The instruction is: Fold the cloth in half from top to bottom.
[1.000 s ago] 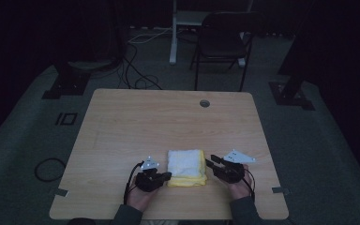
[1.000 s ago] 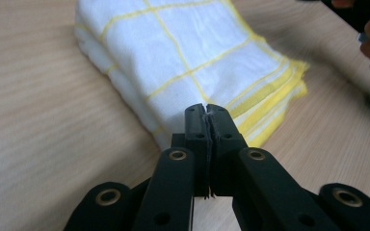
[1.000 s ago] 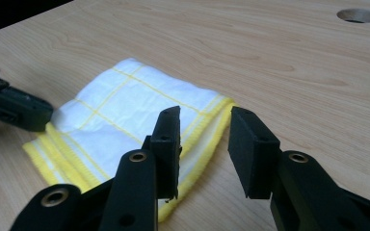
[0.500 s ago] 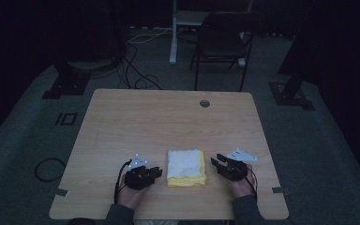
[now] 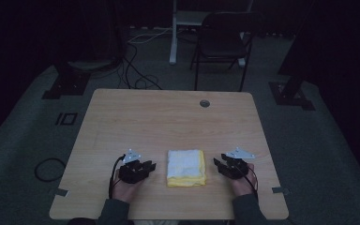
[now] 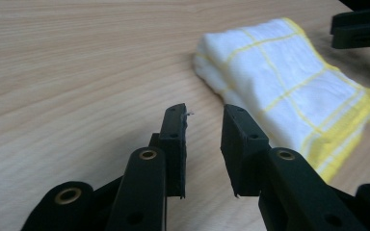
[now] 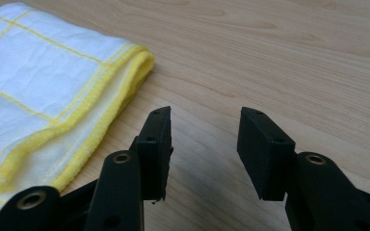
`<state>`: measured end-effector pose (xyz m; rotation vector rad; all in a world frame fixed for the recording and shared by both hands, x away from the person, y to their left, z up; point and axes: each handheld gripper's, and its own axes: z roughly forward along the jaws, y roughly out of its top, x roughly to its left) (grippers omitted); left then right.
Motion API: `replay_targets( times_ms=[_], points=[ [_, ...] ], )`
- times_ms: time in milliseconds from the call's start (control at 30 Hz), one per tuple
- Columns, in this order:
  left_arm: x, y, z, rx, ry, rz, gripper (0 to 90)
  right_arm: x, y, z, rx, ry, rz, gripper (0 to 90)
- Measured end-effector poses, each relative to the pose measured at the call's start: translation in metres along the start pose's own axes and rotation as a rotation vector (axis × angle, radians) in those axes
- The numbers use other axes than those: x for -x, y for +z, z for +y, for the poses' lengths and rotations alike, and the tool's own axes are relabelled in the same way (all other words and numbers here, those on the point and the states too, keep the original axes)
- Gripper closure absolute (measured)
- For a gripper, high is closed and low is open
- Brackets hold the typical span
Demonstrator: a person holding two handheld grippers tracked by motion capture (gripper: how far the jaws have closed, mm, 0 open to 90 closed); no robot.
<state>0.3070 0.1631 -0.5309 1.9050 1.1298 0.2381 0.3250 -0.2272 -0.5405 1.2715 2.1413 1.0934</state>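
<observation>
A folded white cloth with yellow edging and thin yellow lines (image 5: 186, 167) lies flat near the table's front edge, between the two hands. My left gripper (image 5: 151, 165) rests to its left, jaws open with nothing between them (image 6: 204, 130), and the cloth (image 6: 289, 91) lies ahead and to the right of them. My right gripper (image 5: 217, 164) rests to the cloth's right, also open and empty (image 7: 204, 134); the cloth's hemmed edge (image 7: 43, 110) lies just left of its jaws. Neither gripper touches the cloth.
The wooden table (image 5: 168, 122) has a small round grommet hole (image 5: 205, 103) near its far edge. Beyond the table stand a dark chair (image 5: 220, 42) and stand bases on the floor, with cables trailing.
Both grippers have drawn back outward from the cloth's sides, the left one farther left, the right one farther right. The cloth has stayed put.
</observation>
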Motion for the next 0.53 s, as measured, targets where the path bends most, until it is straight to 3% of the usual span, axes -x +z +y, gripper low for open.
replay_targets(
  times_ms=[233, 533],
  points=[
    [-0.013, 0.001, 0.005, -0.007, 0.015, 0.028, 71.9, 0.005, 0.002, 0.0, -0.013, 0.023, -0.007, 55.1],
    [-0.028, 0.001, 0.008, -0.004, -0.002, 0.076, 71.2, 0.008, 0.002, 0.0, -0.017, 0.032, -0.012, 54.6]
  ],
)
